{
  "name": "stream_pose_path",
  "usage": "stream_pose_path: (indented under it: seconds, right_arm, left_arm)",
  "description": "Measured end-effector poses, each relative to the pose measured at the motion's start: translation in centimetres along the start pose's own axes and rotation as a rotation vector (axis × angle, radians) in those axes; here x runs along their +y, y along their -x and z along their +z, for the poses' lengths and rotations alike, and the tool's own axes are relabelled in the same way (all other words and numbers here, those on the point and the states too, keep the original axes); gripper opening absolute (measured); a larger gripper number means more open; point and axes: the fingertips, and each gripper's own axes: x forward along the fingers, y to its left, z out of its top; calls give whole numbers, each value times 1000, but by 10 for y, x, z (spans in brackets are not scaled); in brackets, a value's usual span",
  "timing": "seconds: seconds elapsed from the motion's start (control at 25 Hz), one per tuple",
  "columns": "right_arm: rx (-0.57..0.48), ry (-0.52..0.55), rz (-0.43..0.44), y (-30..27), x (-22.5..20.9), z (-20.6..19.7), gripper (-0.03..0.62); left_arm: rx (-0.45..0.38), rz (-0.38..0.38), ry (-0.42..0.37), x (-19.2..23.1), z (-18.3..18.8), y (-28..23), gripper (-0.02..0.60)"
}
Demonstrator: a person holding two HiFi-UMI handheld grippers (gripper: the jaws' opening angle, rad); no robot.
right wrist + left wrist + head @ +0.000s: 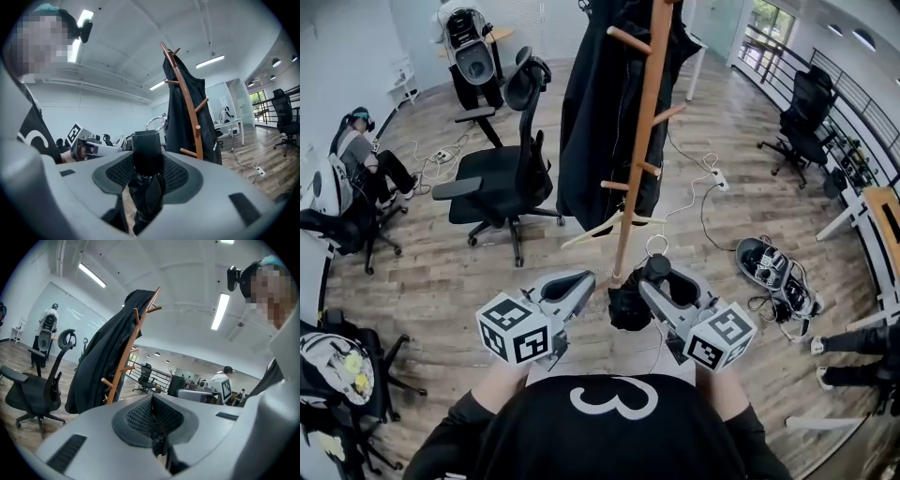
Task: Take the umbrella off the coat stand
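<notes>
A folded black umbrella (pixel 630 302) with a stubby handle (pixel 146 149) hangs just in front of the wooden coat stand (pixel 643 141), clear of its pegs. My right gripper (pixel 661 281) is shut on the handle, and the folded canopy droops below the jaws (pixel 145 197). A metal ring (pixel 155 123) sticks up behind the handle. My left gripper (pixel 579 284) is beside the stand's pole, to the umbrella's left, shut with nothing in it (pixel 152 414). A black coat (pixel 598 112) hangs on the stand (pixel 188 110), which rises ahead in the left gripper view (pixel 125 359).
A bare hanger (pixel 611 225) hangs low on the stand. A black office chair (pixel 502 173) stands to the left. Cables and a power strip (pixel 717 178) lie on the wooden floor, and gear (pixel 769 265) lies to the right. A seated person (pixel 366 159) is at far left.
</notes>
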Motion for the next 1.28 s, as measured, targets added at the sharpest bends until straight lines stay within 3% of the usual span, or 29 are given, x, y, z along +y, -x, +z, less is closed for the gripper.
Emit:
stream_pose_path:
  seconds: [0.68, 1.28]
  right_arm:
    - [-4, 11, 50, 96, 41, 0, 196]
    - [-32, 40, 77, 167, 82, 2, 196]
  left_arm:
    - [-26, 25, -114, -113, -8, 19, 17]
    - [-47, 21, -130, -192, -25, 37, 17]
